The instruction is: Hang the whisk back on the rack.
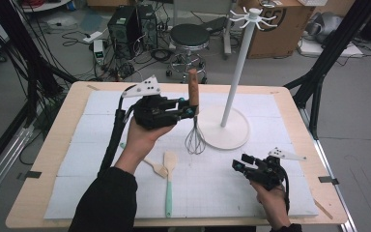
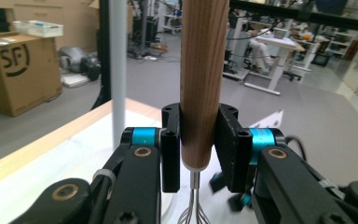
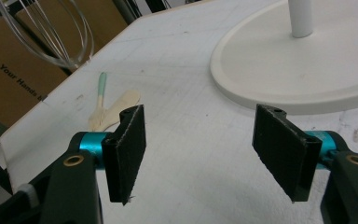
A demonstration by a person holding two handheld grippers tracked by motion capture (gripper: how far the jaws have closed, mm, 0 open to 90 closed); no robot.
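Left tool (image 1: 192, 110): pinches the wooden handle of a wire whisk (image 1: 193, 96), near the handle's lower end; the left gripper view shows both black pads (image 2: 170, 154) pressed flat on the wood.
Whisk (image 2: 203, 79): upright, handle up, wire loops hanging down; lifted off the desk, just left of the stand's base in the high view.
Right tool (image 1: 239, 165): jaws spread, nothing between them; held low over the white mat near the desk's front right.
Right tool's outlook: pads (image 3: 129, 149) wide apart, the round base (image 3: 284, 70) ahead, whisk wires (image 3: 51, 32) at upper left.
Stand: tall white pole with hooked arms at the top (image 1: 236, 67), on a round white base (image 1: 229, 130), toward the back right of the mat.
Desk (image 1: 53, 145): pale wood rim, covered by a white gridded mat (image 1: 212, 188).
Other utensils: a wooden spatula with a mint-green handle (image 1: 169, 183) and a small pale wooden spatula (image 1: 155, 166) lie on the mat at front centre, touching or crossing.
Hands: left hand (image 1: 140, 137) grips the left tool from below; right hand (image 1: 270, 195) holds the right tool.
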